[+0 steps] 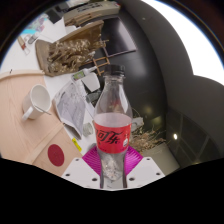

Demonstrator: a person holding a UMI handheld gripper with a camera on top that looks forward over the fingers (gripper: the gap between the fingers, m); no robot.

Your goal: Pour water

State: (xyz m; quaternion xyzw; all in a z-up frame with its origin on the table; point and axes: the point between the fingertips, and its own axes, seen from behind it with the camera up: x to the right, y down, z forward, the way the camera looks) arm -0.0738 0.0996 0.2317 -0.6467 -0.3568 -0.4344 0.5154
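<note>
The gripper (112,168) is clenched on an upright clear plastic bottle (112,125) with a red label, lifted above the table (20,90), a white cup (37,100) off beside it.

A bottle (112,125) stands between the gripper (112,170) fingers; a cup (37,100) sits on the table (22,130) to its left.

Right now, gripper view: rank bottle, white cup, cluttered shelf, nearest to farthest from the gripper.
1. Bottle, red label, upright between the gripper fingers.
2. White cup, off to the left on the pale surface.
3. Cluttered shelf, farthest, beyond the bottle.
</note>
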